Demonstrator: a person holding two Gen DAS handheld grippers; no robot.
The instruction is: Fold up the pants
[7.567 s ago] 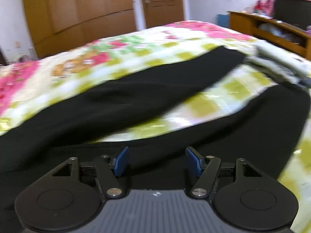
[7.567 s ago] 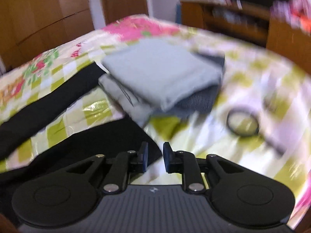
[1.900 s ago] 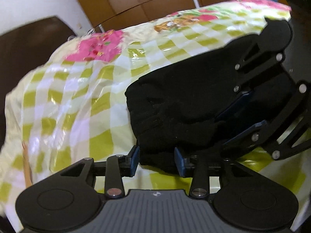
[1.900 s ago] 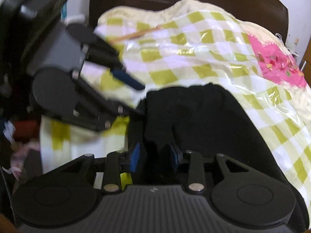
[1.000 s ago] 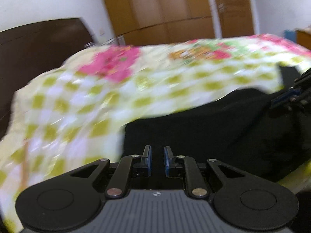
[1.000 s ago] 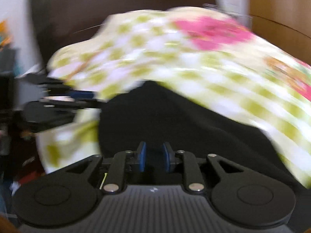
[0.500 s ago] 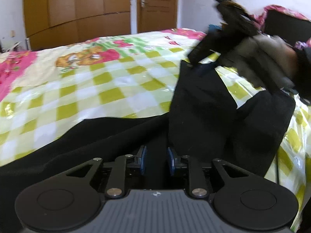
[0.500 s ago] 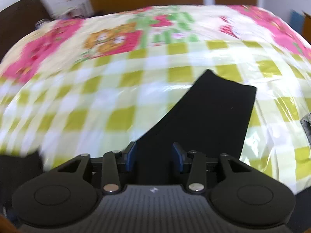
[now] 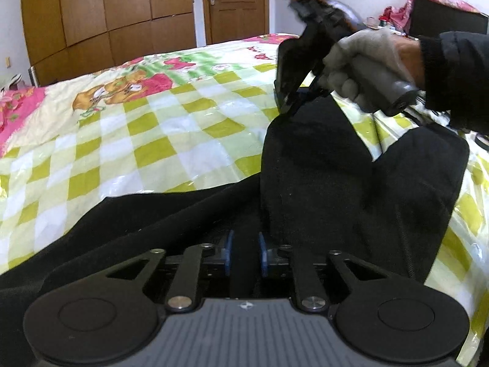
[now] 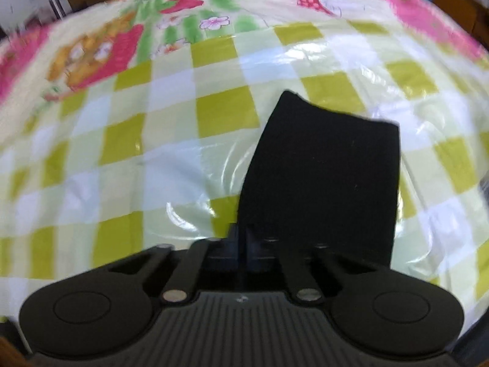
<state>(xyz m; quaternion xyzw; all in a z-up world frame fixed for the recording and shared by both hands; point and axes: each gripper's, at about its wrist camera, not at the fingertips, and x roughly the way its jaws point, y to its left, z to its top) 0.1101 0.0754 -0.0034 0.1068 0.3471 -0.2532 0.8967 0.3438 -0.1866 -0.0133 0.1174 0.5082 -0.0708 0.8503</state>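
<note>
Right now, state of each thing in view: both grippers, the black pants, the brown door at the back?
left gripper: shut on black fabric pants.
right gripper: shut on the pants, lifting one end.
black fabric pants: partly raised, part lying on the bed.
yellow-green checked plastic bed cover: spread flat, glossy.
brown wooden door: closed.
gloved right hand: wrapped around the right gripper's handle.
</note>
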